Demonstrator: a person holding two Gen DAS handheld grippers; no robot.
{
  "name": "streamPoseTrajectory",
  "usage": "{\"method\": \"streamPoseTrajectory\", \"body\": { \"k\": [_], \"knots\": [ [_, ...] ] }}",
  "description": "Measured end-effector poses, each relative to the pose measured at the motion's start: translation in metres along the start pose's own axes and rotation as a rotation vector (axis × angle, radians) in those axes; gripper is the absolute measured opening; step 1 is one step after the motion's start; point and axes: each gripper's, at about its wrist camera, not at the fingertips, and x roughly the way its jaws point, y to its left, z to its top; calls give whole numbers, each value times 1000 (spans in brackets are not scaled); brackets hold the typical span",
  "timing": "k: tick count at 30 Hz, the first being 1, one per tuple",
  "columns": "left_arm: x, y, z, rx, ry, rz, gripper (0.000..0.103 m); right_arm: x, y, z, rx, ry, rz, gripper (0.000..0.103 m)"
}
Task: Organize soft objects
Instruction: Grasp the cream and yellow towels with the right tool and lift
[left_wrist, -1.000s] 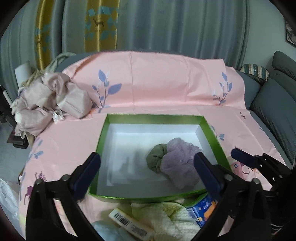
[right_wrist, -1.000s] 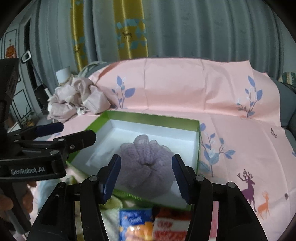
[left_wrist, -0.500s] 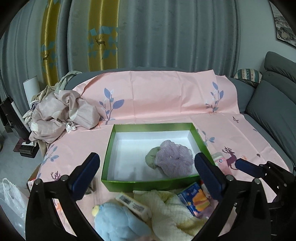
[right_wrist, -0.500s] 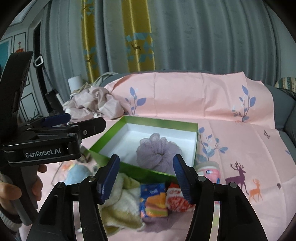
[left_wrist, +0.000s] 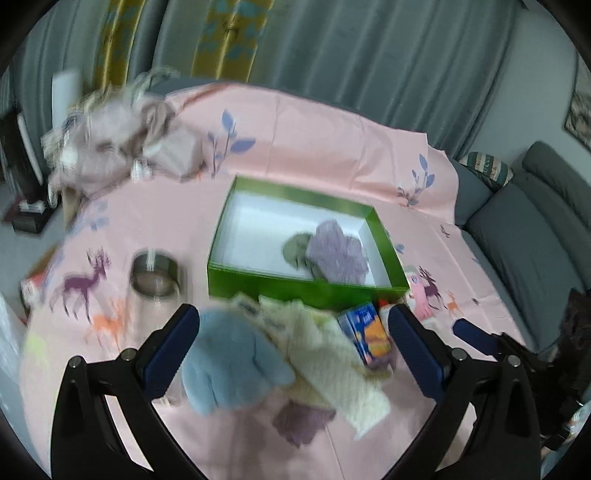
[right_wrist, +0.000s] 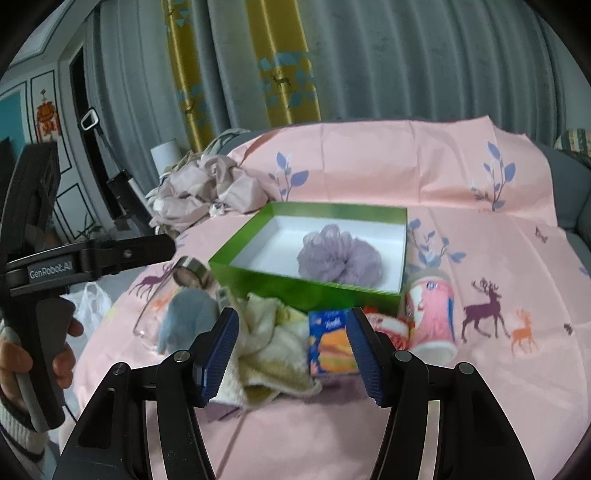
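A green box with a white inside holds a purple mesh puff and a green soft piece. In front of it lie a blue plush toy, a cream knitted towel and a blue tissue pack. My left gripper is open and empty above the plush and towel. My right gripper is open and empty above the towel and tissue pack.
A clear glass with a metal rim lies left of the box. A pink cup and a red-white item lie right of it. Crumpled beige cloth sits at the back left. A grey sofa stands right.
Both grippers have pulled back from the box and risen, so the items in front of it now show. The left view has swung left and is blurred.
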Motion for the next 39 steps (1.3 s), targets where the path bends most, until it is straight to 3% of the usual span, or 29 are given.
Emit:
{"method": "streamPoseTrajectory", "body": {
  "k": [7, 14, 20, 22, 23, 24, 28, 34, 39],
  "knots": [
    [27, 18, -44, -156, 185, -221, 102, 16, 9, -29, -11, 101, 119, 61],
    [55, -8, -53, -151, 278, -313, 99, 38, 26, -48, -78, 166, 149, 61],
    [80, -13, -50, -163, 347, -317, 65, 56, 28, -53, -101, 200, 167, 61],
    [86, -9, -51, -182, 366, -315, 54, 59, 28, -53, -101, 202, 177, 52],
    [89, -8, -52, -191, 373, -314, 44, 61, 28, -54, -99, 207, 187, 41],
    [89, -5, -52, -201, 376, -316, 37, 62, 28, -54, -96, 209, 191, 31],
    [84, 0, -53, -224, 371, -344, 28, 63, 29, -56, -95, 202, 194, 16],
    [48, -14, -36, -141, 278, -366, 24, 42, 38, -43, -120, 132, 192, 14],
    [-1, -37, 3, -50, 146, -402, 24, 3, 47, -4, -167, -8, 194, 14]
  ]
}}
